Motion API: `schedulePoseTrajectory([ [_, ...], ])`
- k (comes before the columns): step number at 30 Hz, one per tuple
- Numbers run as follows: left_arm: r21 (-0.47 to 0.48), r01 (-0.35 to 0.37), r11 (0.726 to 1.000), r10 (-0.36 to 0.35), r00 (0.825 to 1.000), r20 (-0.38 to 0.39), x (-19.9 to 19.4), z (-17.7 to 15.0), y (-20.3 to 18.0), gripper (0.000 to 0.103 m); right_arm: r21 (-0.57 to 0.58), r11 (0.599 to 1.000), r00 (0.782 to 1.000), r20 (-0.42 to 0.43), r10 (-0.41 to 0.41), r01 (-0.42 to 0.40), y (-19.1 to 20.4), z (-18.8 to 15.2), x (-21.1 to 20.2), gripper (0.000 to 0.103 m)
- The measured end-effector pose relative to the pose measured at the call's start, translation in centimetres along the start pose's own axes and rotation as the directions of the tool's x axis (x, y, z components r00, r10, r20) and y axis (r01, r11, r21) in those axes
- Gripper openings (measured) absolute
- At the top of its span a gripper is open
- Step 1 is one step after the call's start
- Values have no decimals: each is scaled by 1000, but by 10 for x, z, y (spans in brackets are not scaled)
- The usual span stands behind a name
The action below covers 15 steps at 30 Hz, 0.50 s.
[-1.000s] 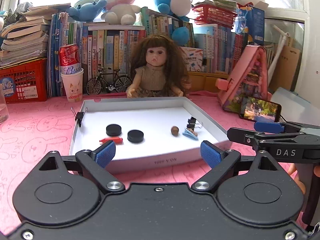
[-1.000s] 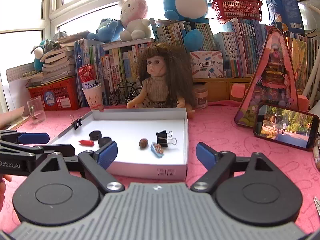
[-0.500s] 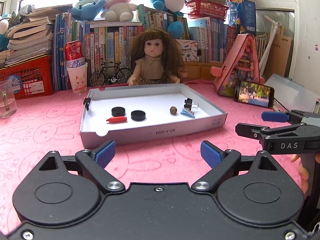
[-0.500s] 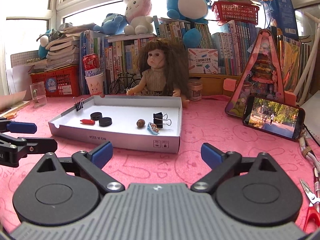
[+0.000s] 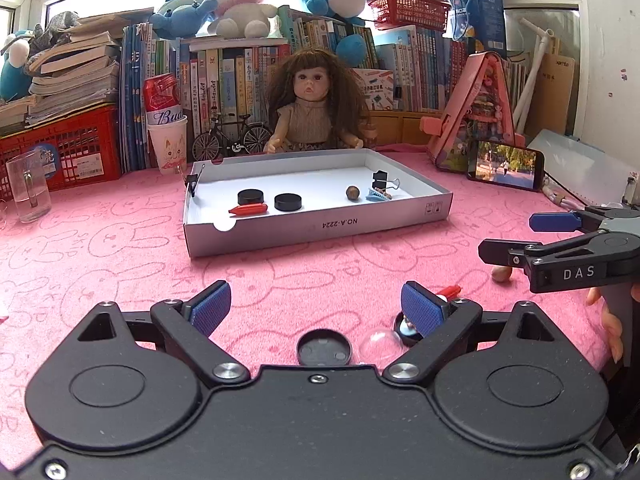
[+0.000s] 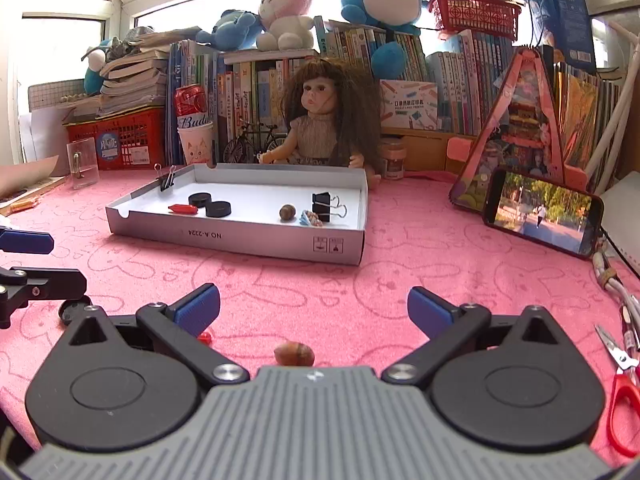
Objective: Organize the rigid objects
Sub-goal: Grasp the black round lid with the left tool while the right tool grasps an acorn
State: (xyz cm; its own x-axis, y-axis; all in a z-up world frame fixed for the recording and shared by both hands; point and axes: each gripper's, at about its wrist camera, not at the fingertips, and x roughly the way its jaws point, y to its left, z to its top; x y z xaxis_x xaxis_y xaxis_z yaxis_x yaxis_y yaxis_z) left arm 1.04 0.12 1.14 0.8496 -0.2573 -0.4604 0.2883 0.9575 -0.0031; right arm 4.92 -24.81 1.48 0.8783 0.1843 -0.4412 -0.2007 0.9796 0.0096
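A white box lid (image 5: 320, 226) (image 6: 256, 240) lies on the pink cloth ahead of both grippers. It holds two black discs (image 5: 288, 201), a red peg (image 5: 248, 209), a brown nut (image 5: 353, 193), a blue shell clip (image 5: 378, 196) and a black binder clip (image 6: 322, 207). My left gripper (image 5: 316, 308) is open and empty; a black cap (image 5: 324, 350), a clear dome (image 5: 380, 346) and a red peg (image 5: 450, 291) lie on the cloth near its fingers. My right gripper (image 6: 314, 308) is open and empty, with a brown nut (image 6: 294, 354) on the cloth between its fingers.
A doll (image 5: 310, 104) sits behind the lid, with books, plush toys and a red crate (image 5: 60, 144) along the back. A glass (image 5: 26, 186) stands left, a phone (image 6: 540, 212) right, red scissors (image 6: 622, 384) and cables at the far right.
Both grippers have pulled back from the box lid, which now looks farther away. Loose items on the cloth near the fingers have come into view.
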Motion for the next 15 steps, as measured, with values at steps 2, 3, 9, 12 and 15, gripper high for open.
schedulePoseTrajectory([
  [2,2,-1,1000,1,1000,-3,-1,-4,0,91,5,1000,1000,-9,-2,2,0,-2,1,103],
  [3,3,-1,1000,1,1000,-4,-1,-5,-1,91,6,1000,1000,-12,-3,3,0,-3,1,103],
  [9,2,-3,1000,3,1000,-9,-1,-11,-1,89,4,1000,1000,-19,-7,7,1,-7,0,103],
  [12,-3,-2,1000,1,1000,-12,-1,-13,0,85,1,1000,1000,-26,-7,7,1,-7,2,103],
  [15,-6,-4,1000,4,1000,-17,-1,-16,0,82,-10,1000,1000,-28,-10,9,3,-7,2,103],
])
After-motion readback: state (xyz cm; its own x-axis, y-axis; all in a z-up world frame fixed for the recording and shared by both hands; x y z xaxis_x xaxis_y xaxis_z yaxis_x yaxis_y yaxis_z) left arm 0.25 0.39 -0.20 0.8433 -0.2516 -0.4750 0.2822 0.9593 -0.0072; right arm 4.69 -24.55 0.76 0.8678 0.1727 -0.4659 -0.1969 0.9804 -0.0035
